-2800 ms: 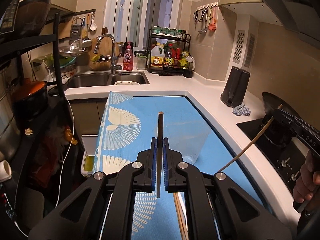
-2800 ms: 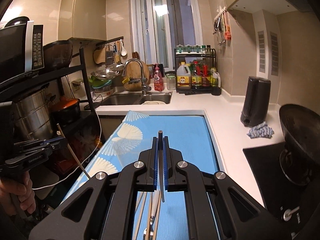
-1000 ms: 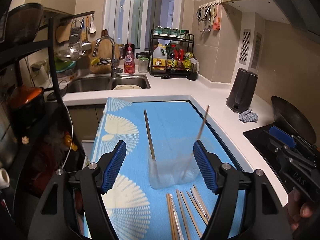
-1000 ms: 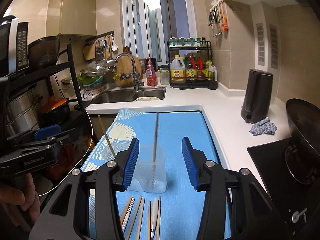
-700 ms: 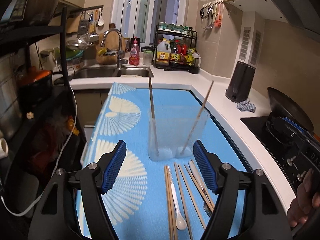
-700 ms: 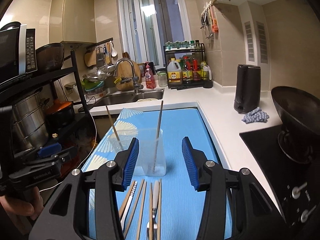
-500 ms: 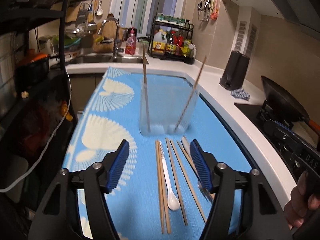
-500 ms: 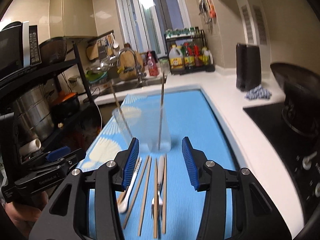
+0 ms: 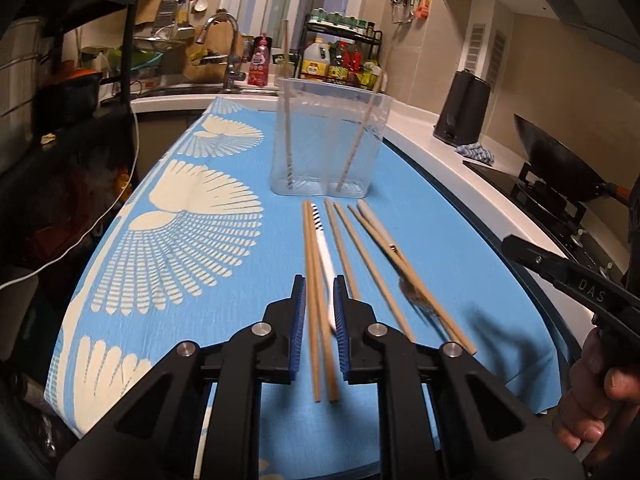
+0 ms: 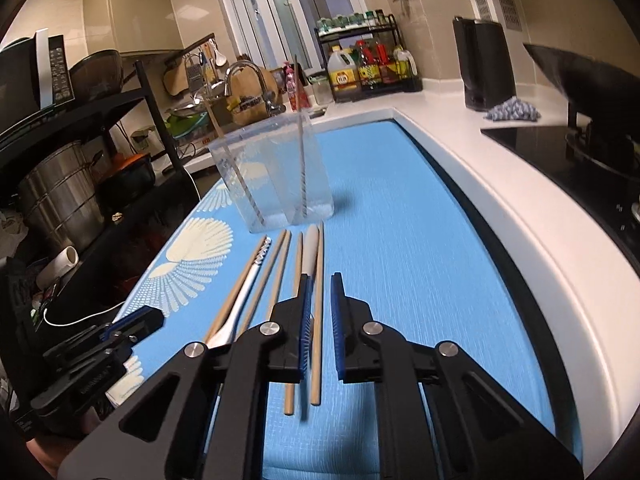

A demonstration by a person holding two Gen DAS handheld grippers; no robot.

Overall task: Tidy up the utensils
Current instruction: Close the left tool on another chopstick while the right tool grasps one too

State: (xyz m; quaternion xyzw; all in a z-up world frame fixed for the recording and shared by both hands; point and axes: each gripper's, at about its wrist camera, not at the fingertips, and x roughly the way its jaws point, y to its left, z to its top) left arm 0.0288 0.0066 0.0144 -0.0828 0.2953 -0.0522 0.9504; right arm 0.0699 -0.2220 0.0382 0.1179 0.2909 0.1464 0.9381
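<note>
A clear plastic container [image 9: 328, 140] [image 10: 276, 176] stands on the blue cloth [image 9: 440, 240] with two chopsticks leaning inside it. In front of it lie several wooden chopsticks, a white spoon [image 9: 322, 240] [image 10: 248, 284] and a grey-handled utensil [image 9: 376, 224] [image 10: 310, 252]. My left gripper [image 9: 319, 308] is low over the leftmost pair of chopsticks [image 9: 312, 248]. Its jaws are closing and the pads touch the pair. My right gripper [image 10: 320, 300] is closing around the rightmost chopstick [image 10: 319, 272], with a gap still showing beside its right pad.
A black kettle [image 9: 462, 108] and a rag [image 10: 512, 112] sit on the white counter at right, next to the stove and wok [image 9: 560, 160]. A black shelf rack with pots [image 10: 56, 192] stands left of the cloth. The sink and bottle rack are behind.
Both grippers have dropped from above the container down to the row of utensils on the cloth. Their jaws have narrowed from wide apart to close around chopsticks.
</note>
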